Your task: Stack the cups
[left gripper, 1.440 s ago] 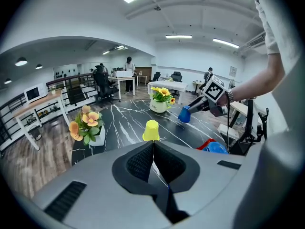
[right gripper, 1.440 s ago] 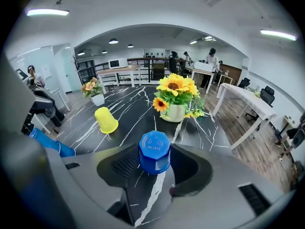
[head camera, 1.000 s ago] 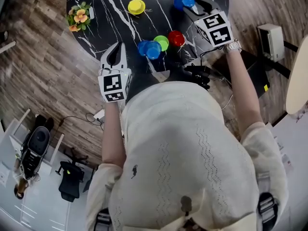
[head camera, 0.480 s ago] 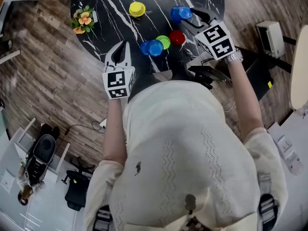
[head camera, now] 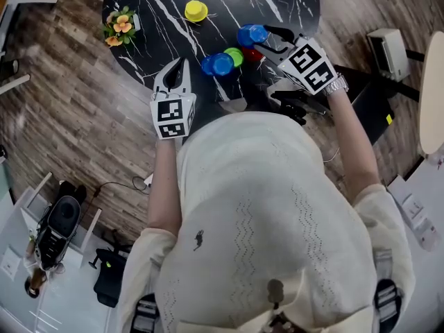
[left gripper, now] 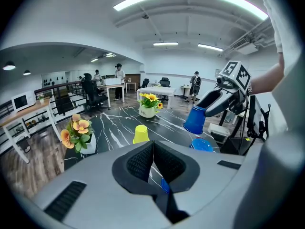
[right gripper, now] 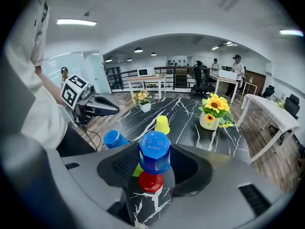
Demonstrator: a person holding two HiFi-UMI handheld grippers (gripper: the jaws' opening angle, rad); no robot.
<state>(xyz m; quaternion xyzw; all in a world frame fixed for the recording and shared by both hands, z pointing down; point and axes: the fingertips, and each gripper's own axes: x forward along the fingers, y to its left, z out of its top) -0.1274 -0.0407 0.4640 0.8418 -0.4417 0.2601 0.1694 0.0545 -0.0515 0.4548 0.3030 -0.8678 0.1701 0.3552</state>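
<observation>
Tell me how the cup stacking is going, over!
Right tool shut on blue cup, in the air near red cup. Left tool shut, empty. Green cup right beside red.

Held blue cup: bottom up and tilted, clamped between the jaws of the right hand-held gripper, raised off the surface, right above the red cup.
Red cup: upside down on the dark marbled surface, partly covered from above by the held one.
Green cup: upside down, just beside the red, between it and the second blue cup.
Second blue cup: close against the green; seemingly upside down, though hard to tell from above.
Yellow cup: upside down, alone, well apart from the cluster.
</observation>
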